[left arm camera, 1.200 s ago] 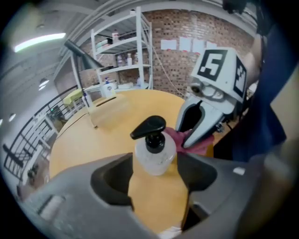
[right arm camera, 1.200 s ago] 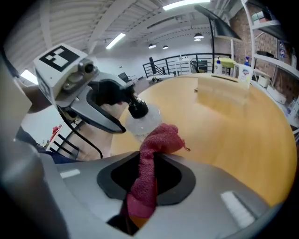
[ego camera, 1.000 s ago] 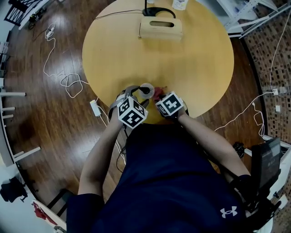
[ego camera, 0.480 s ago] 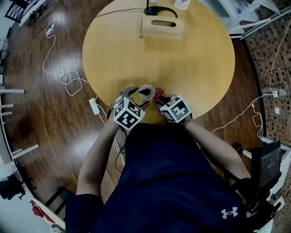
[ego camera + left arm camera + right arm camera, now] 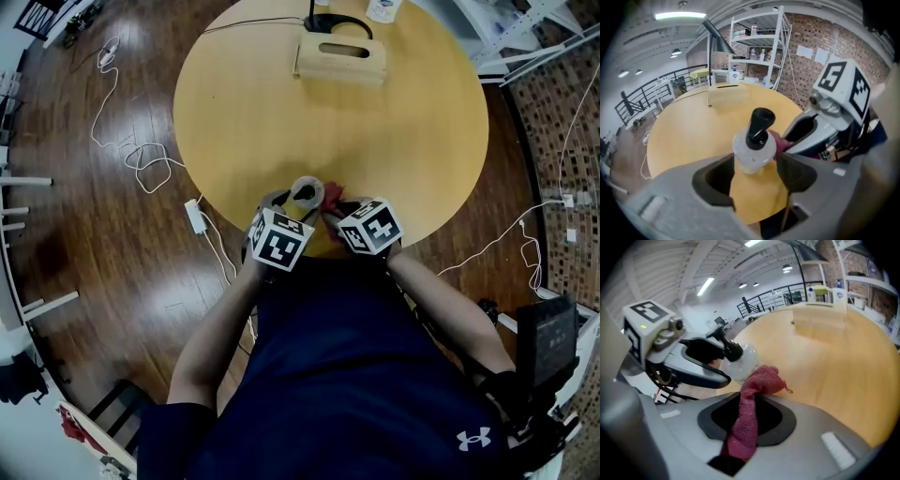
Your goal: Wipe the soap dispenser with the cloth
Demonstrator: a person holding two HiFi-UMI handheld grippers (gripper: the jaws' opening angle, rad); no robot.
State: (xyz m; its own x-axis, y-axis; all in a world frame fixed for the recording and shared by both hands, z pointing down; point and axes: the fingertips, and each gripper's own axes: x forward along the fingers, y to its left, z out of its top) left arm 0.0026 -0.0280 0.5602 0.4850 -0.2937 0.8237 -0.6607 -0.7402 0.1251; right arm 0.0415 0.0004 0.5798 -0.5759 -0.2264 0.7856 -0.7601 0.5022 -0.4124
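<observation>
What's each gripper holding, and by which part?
Left gripper: soap dispenser, by its clear body under the pump; its jaws have just closed further. Right gripper: red cloth, pinched along its middle.

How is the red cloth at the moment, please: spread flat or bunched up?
Bunched up: the red cloth is pinched as a narrow wad in the right claw, its crumpled end beside the soap dispenser.

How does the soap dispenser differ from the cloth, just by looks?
The soap dispenser is clear, with a black pump; the cloth is red. The soap dispenser is round and rigid; the cloth is a limp, bunched strip. Both are at the near edge of the table.
</observation>
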